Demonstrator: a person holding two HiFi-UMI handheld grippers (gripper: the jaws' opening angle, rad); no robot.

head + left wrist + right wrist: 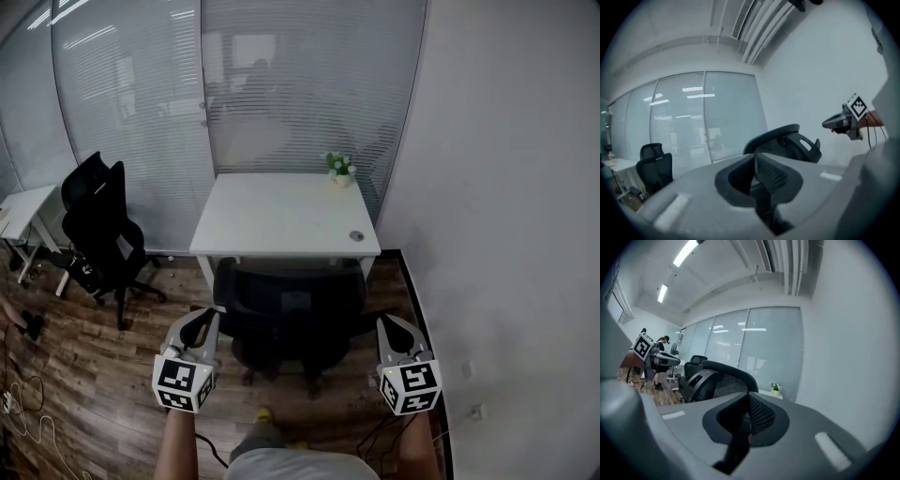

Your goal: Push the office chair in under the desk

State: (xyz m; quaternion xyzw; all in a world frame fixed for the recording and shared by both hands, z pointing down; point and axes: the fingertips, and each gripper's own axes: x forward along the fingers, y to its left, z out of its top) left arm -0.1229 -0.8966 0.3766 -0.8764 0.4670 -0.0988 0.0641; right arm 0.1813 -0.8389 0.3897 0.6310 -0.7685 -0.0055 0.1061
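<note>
Nearest, the left gripper and the right gripper are held about level, each with its ribbed dark pads pressed together on nothing. Between them and just ahead stands the office chair, its back to the person. The wide backrest runs side to side with one outer edge near each gripper, so neither hand is closer, and a straight push forward looks like what is called for. The backrest is black and curved, mesh in a hard plastic frame, on a star base over plank-patterned floor. Just beyond lies the desk, a smooth white rectangular top whose near edge the backrest almost reaches. A small potted plant sits at its far right corner, before the blind-covered glass partition
</note>
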